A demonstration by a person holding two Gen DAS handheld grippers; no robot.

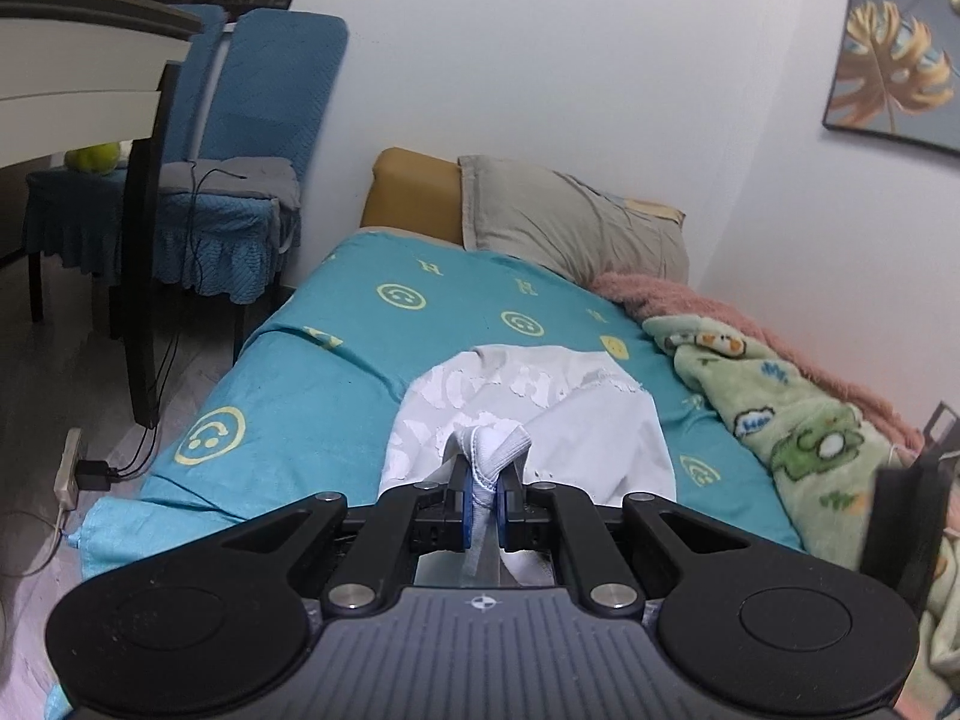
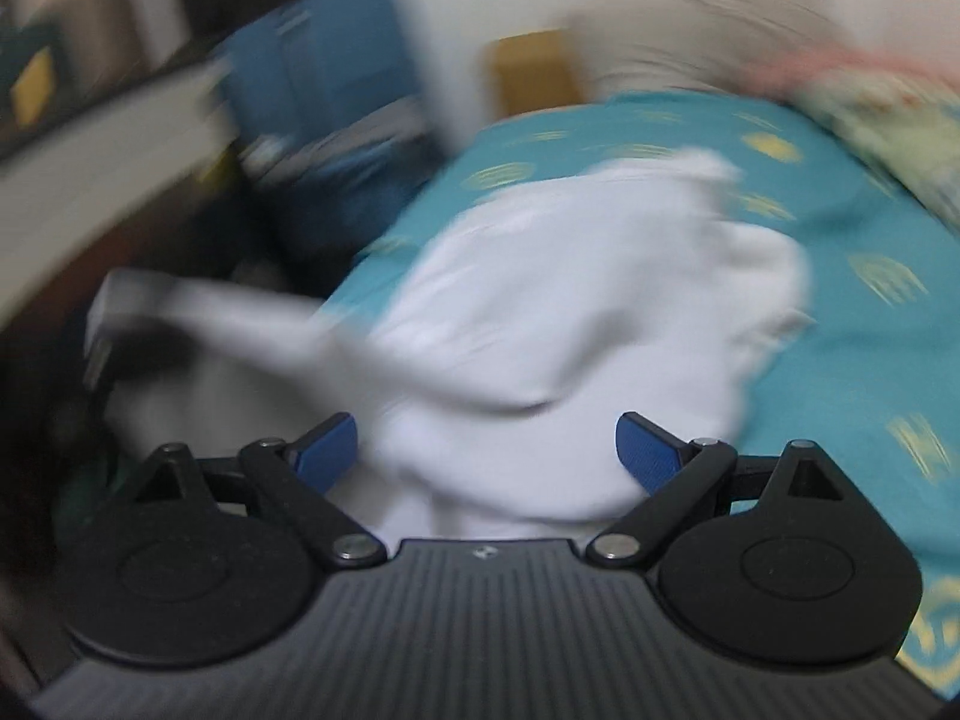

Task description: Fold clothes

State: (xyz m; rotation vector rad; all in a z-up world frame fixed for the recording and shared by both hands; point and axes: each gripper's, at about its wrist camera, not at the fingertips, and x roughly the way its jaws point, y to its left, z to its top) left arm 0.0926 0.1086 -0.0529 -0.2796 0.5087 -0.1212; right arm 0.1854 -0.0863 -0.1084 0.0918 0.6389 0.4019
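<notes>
A white garment (image 1: pixel 540 420) lies bunched on the teal smiley-print bedsheet (image 1: pixel 336 348). My left gripper (image 1: pixel 485 480) is shut on a ribbed white edge of the garment and holds it up off the bed. In the right wrist view, which is motion-blurred, the same white garment (image 2: pixel 570 300) spreads over the bedsheet (image 2: pixel 870 300). My right gripper (image 2: pixel 486 450) is open wide, its blue pads (image 2: pixel 648 450) on either side of the cloth and holding nothing. A strip of the garment stretches left toward a dark blurred shape (image 2: pixel 150 342).
A grey pillow (image 1: pixel 570 216) and tan headboard cushion (image 1: pixel 414 192) lie at the bed's far end. A green cartoon blanket (image 1: pixel 780 414) and pink blanket (image 1: pixel 720 312) run along the right. Blue-covered chairs (image 1: pixel 240 150), a table leg (image 1: pixel 144 276) and a power strip with cables (image 1: pixel 72 468) stand left.
</notes>
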